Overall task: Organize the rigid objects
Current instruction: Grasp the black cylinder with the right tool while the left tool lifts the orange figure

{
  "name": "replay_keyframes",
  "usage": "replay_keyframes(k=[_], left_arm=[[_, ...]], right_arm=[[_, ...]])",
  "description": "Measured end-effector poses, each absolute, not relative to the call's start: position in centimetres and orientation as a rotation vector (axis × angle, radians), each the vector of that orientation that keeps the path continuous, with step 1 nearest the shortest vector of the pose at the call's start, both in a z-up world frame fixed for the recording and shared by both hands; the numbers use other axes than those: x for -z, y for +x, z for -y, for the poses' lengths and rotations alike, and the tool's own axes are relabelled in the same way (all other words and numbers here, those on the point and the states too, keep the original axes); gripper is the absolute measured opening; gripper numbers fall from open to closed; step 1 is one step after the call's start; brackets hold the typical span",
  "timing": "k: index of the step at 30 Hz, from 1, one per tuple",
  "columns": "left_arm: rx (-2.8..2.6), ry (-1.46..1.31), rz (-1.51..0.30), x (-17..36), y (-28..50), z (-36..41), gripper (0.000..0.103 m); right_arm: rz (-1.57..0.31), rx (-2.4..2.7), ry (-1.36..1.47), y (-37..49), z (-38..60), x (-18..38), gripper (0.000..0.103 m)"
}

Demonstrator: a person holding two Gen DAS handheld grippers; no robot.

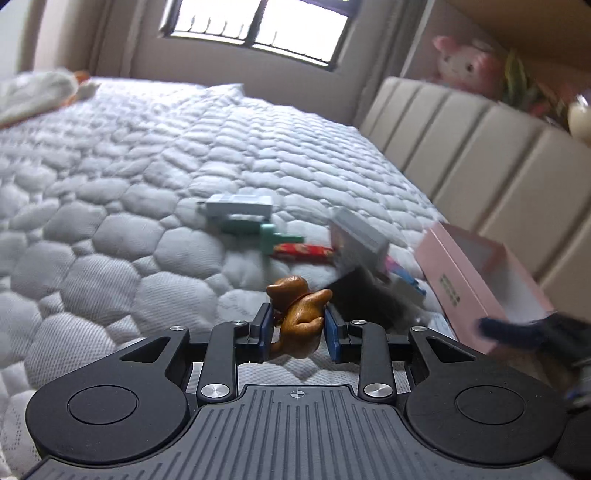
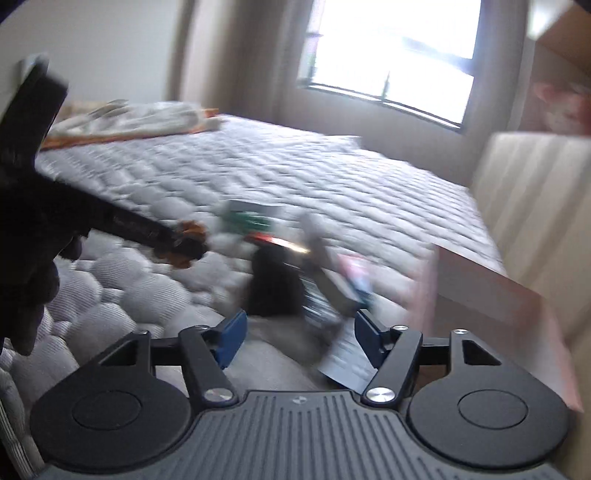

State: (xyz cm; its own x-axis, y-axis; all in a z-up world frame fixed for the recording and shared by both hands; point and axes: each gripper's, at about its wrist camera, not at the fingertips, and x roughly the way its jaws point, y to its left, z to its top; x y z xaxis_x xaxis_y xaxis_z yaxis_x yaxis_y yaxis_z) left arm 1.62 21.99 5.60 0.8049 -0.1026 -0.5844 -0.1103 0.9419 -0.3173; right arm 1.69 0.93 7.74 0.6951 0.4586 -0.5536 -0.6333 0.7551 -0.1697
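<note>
My left gripper [image 1: 298, 326] is shut on a brown animal figurine [image 1: 298, 314] and holds it just above the quilted mattress [image 1: 122, 192]. It also shows in the right wrist view [image 2: 184, 240], blurred, at the left. My right gripper [image 2: 299, 338] is open and empty above a blurred pile: a black object [image 2: 271, 284], a grey box [image 1: 356, 236], a red packet [image 1: 303, 251] and a green and white box [image 1: 240, 212]. An open pink box [image 1: 476, 280] lies to the right, also in the right wrist view [image 2: 480, 291].
A padded beige headboard [image 1: 480, 155] runs along the right. A pink plush toy [image 1: 465, 66] sits on the ledge above it. Folded cloth [image 1: 37, 92] lies at the mattress's far left corner. A window [image 1: 258, 26] is on the far wall.
</note>
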Motion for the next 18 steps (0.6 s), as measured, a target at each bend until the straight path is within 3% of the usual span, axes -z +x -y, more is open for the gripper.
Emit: replay_keyframes(k=[3,12,13,14,18], left_arm=[[-0.004,-0.4,-0.68,-5.0,2.0,-22.9,0.032],[0.006,-0.413,-0.683,-4.8,1.8,-23.3,0.032],[0.001,-0.414,-0.678,-4.9,1.7,-23.4,0.032],[-0.003,-0.415,-0.674,-4.9,1.7,-23.5,0.032],[0.015,-0.419,-0.658,-5.1,1.4,-23.4,0.032]], right_arm=[[-0.539,-0.657,-0.397,3.5,-4.7,-6.3,0.059],[-0.633,-0.592,-0.477,10.3,-10.1,-2.3,0.059],[-0.633,-0.588,-0.477,10.4,-10.2,-2.3,0.05],[-0.63,-0.578,-0.474,10.3,-10.1,-2.6,0.046],[-0.636,-0.637,-0.41,7.8,-7.5,-5.2,0.046]])
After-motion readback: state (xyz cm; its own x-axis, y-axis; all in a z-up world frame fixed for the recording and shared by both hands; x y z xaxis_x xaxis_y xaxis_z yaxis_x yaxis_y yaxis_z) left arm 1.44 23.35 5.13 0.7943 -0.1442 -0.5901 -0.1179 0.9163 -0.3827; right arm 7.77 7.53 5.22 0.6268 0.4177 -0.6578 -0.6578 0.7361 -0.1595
